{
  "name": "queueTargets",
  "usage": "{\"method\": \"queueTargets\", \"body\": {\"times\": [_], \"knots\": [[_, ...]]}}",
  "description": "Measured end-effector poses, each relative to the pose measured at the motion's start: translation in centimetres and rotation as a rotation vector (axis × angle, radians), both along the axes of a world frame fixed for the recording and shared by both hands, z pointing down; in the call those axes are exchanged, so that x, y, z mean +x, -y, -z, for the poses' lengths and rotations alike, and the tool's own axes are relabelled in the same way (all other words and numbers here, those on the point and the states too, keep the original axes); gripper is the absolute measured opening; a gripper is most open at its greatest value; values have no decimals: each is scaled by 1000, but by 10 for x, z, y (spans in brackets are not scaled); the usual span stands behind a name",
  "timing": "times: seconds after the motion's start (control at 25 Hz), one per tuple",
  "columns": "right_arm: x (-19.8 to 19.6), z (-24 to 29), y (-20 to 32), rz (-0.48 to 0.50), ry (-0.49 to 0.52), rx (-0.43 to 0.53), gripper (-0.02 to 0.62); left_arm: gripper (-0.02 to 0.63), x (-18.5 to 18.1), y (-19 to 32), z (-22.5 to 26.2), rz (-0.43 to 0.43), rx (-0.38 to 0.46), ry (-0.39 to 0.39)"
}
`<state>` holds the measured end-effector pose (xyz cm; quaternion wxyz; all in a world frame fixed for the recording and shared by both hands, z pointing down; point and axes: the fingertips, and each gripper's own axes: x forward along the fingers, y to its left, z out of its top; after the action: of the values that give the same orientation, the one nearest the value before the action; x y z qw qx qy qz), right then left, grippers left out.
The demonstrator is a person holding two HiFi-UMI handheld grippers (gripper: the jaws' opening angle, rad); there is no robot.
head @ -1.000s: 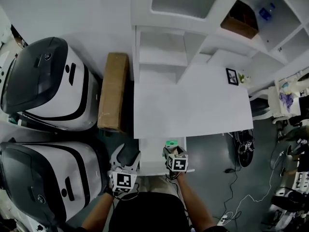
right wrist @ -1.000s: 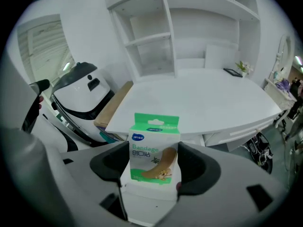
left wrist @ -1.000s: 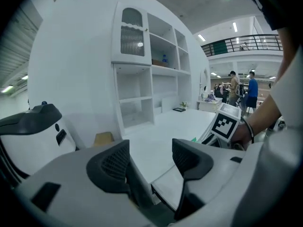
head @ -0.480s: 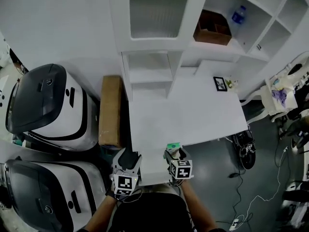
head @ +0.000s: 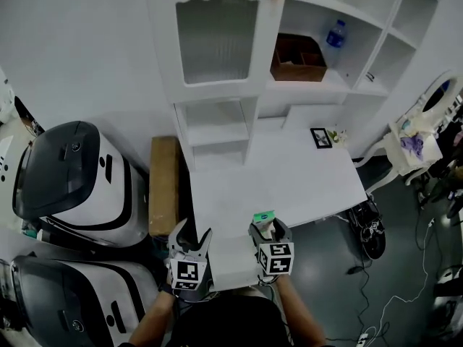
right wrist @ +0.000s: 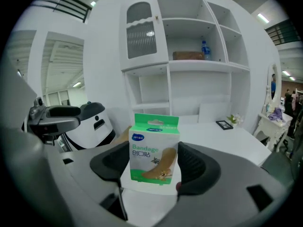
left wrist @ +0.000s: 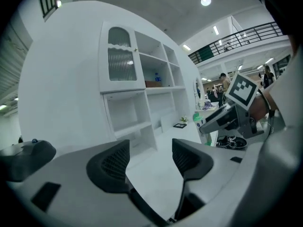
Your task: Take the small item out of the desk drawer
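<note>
A small green and white bandage box stands upright between the jaws of my right gripper, which is shut on it. In the head view the right gripper holds the bandage box just over the front edge of the white desk. The pulled-out drawer lies between my two grippers. My left gripper is at the drawer's left side, open, with nothing between its pads. The left gripper view also catches the right gripper off to the right.
Two large white and black machines stand left of the desk, with a long cardboard box beside it. The hutch behind holds a water bottle and a brown box. A picture frame sits on the desktop. Cables lie on the floor at right.
The head view has tilted up, so more of the hutch shows. Both grippers stay at the desk's front edge and the right one still holds the box.
</note>
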<state>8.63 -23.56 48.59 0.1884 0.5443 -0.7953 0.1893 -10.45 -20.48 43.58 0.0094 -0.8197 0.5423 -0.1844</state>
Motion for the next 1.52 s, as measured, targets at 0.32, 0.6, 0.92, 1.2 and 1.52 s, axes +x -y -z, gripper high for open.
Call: {"method": "queueTargets", "body": {"times": [0.32,0.6,0.92,1.2,1.52], "knots": [[10,72,24,-6,39,144,332,290,13,12,17,-22,34,3],[7,126,28,11,33,259,331,290,12,30,42,-13,87,-17],[9,156,35,25,-16,341,330,290,3,45,71,8,130,-33],[22,193,38,21,41,400,328,288,8,55,87,15,134,-112],[30,214,42,19,52,448,325,287,10,65,99,12,158,-119]]}}
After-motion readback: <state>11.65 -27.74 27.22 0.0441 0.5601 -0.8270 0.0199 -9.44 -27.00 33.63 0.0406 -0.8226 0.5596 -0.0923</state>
